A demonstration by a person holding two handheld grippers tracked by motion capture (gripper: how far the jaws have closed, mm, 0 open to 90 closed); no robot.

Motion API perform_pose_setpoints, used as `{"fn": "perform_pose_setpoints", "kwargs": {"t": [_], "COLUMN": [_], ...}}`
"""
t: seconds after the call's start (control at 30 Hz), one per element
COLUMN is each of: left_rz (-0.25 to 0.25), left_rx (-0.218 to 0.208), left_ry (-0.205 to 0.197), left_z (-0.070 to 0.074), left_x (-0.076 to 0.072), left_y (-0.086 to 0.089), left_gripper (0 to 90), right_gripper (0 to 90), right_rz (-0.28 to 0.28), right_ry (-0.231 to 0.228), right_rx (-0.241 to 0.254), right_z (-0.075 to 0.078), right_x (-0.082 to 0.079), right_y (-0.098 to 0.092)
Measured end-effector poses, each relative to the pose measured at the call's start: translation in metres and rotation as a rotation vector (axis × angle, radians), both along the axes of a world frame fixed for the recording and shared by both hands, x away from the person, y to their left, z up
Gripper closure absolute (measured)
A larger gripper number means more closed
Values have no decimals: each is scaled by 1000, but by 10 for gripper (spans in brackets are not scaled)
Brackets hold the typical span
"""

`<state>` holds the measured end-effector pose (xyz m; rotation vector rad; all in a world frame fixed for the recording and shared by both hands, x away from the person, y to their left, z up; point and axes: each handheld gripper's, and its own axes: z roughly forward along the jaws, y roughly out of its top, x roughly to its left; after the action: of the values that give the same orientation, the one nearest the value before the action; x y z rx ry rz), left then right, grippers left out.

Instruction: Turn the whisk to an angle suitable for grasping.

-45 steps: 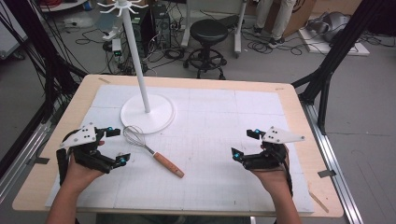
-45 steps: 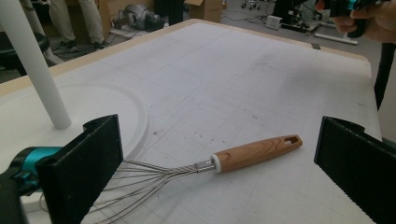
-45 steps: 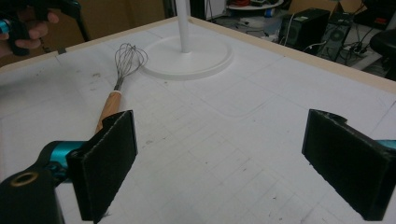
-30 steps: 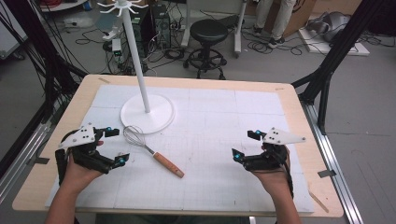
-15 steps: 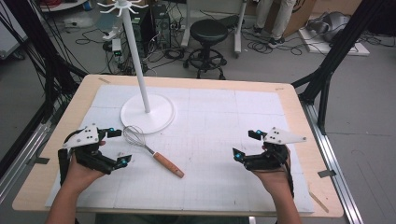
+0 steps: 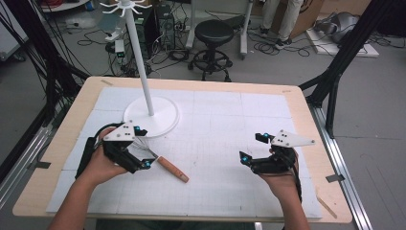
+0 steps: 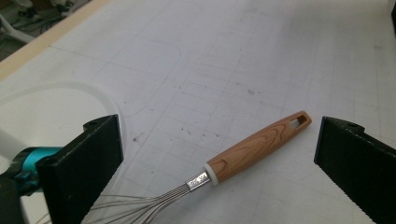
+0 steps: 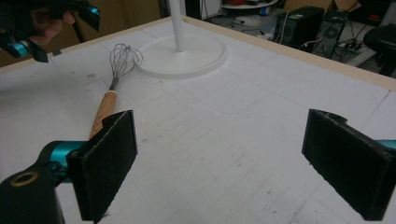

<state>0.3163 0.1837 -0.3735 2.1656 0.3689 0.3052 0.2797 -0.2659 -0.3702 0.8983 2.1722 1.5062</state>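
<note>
White gridded tabletop (image 6: 215, 143): a whisk (image 6: 163, 163) lies diagonally, wires toward the stand base (image 6: 165, 115), wooden handle pointing at the person. Left tool (image 6: 139, 146) hovers above it, jaws apart; right tool (image 6: 253, 147) likewise spread, well away.

A light wooden desk (image 6: 57, 143) carries a white gridded mat (image 6: 230, 143) that covers most of its top, leaving a bare wood border all round. On the mat, toward the far left, stands the round white base of a hook stand (image 6: 165, 117). Just beside it lies a wire whisk (image 6: 170, 168) with a wooden handle, flat on the mat.
</note>
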Motion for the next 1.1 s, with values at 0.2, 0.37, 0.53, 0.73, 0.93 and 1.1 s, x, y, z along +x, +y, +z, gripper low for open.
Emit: {"fn": "perform_pose_setpoints", "kwargs": {"t": [0.2,0.37,0.53,0.73,0.93,1.1], "left_rz": [-80,-95,-104,-134,-156,-182], "left_rx": [133,202,292,340,386,389], "left_ry": [26,59,90,119,143,179], "left_z": [-4,-16,-30,-38,-47,-49], "left_x": [9,17,23,26,30,32], "left_y": [-26,-34,-39,-43,-46,-46], "left_gripper": [51,76,110,236,271,390], "right_gripper": [92,92,92,92,92,92], "right_rz": [-6,-11,-11,-11,-11,-8], "right_ry": [3,-3,3,0,11,18], "right_rx": [3,11,15,11,11,11], "right_z": [0,0,0,-1,-3,-5], "right_x": [0,1,1,2,3,4], "right_y": [-2,-5,-6,-6,-6,-6]}}
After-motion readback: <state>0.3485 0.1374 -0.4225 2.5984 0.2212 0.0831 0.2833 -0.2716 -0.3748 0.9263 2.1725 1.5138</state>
